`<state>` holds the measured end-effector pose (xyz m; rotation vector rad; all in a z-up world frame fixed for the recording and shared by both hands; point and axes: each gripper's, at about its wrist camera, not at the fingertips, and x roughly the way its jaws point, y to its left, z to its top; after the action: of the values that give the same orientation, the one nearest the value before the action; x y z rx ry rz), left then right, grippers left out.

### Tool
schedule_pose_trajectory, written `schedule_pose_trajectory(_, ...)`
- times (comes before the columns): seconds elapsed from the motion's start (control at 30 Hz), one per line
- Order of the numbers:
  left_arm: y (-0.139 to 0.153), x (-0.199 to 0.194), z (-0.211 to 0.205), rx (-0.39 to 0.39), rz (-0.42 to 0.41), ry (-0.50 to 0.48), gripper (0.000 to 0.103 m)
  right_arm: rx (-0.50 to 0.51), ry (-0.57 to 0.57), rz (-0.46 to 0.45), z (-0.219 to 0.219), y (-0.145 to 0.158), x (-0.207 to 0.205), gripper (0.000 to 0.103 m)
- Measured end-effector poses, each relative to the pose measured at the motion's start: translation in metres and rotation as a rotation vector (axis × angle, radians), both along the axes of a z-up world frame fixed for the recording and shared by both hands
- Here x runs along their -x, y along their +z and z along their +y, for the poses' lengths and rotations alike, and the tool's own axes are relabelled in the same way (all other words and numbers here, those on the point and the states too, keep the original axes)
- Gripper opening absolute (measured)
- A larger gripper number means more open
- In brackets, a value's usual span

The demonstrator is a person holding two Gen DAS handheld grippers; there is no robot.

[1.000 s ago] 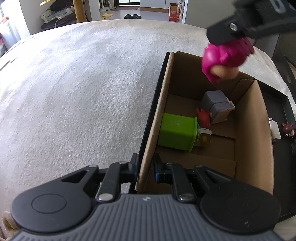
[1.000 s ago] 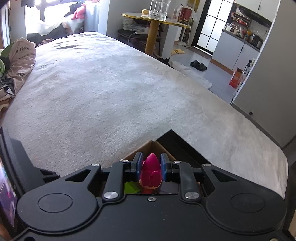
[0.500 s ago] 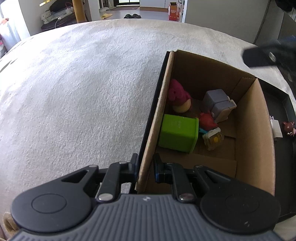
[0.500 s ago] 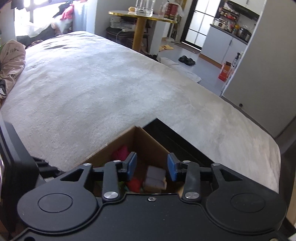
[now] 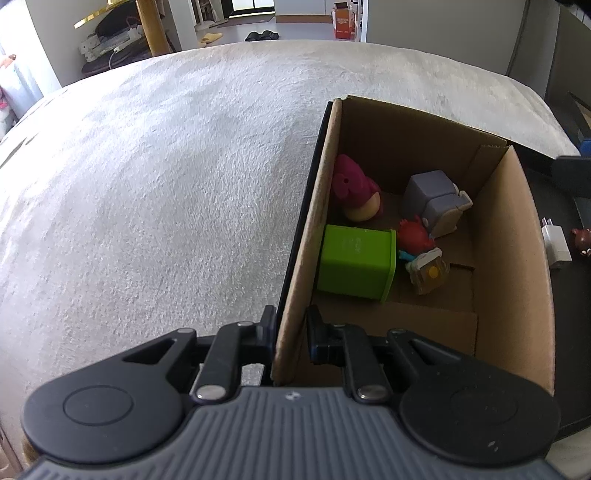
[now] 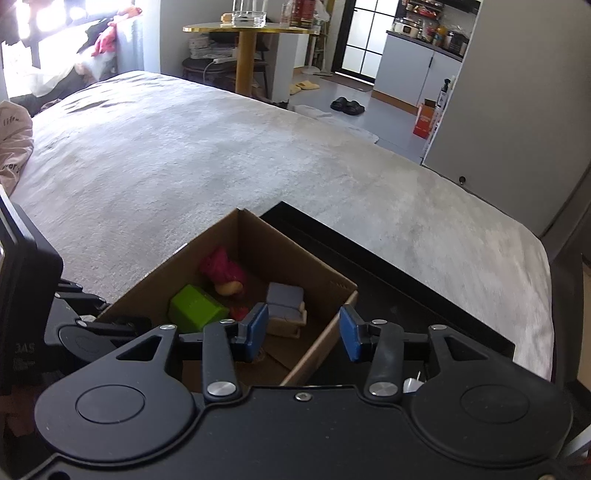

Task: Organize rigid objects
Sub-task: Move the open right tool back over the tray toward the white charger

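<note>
A cardboard box (image 5: 513, 258) stands on a grey bed. My left gripper (image 5: 290, 326) is shut on the box's near-left wall. Inside lie a pink toy (image 5: 354, 188), a green cube (image 5: 356, 256), a grey block toy (image 5: 437, 199), a red toy (image 5: 413, 234) and a small clear-cased toy (image 5: 428, 271). In the right wrist view my right gripper (image 6: 303, 332) is open and empty above the box (image 6: 317, 273), with the pink toy (image 6: 223, 271), green cube (image 6: 195, 308) and grey block toy (image 6: 286, 304) below it.
A black tray (image 5: 569, 302) lies right of the box with a white charger (image 5: 556, 245) and a small brown figure (image 5: 583, 242) on it. The black tray (image 6: 391, 280) also shows in the right wrist view. A round gold table (image 6: 251, 33) stands beyond the bed.
My right gripper opened and let the pink toy go; the toy now lies in the box's far-left corner. The right gripper drew back and up. The left gripper stayed put.
</note>
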<state>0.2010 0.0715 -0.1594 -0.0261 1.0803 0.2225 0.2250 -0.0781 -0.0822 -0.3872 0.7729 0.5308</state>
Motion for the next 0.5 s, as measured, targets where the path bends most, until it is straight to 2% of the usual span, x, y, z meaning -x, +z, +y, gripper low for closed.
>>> schedule_pose_trajectory(0.07, 0.000, 0.000, -0.001, -0.011, 0.002, -0.004, 0.016, -0.011, -0.007, -0.007, -0.004, 0.000, 0.002, 0.052)
schedule_pose_trajectory(0.3, 0.000, -0.001, -0.006, -0.055, 0.012, -0.018, 0.017, -0.058, -0.037, 0.002, -0.021, -0.005, 0.003, 0.054)
schedule_pose_trajectory(0.5, -0.001, -0.002, -0.014, -0.108, 0.024, -0.030, 0.018, -0.101, -0.077, 0.009, -0.039, -0.010, 0.002, 0.062)
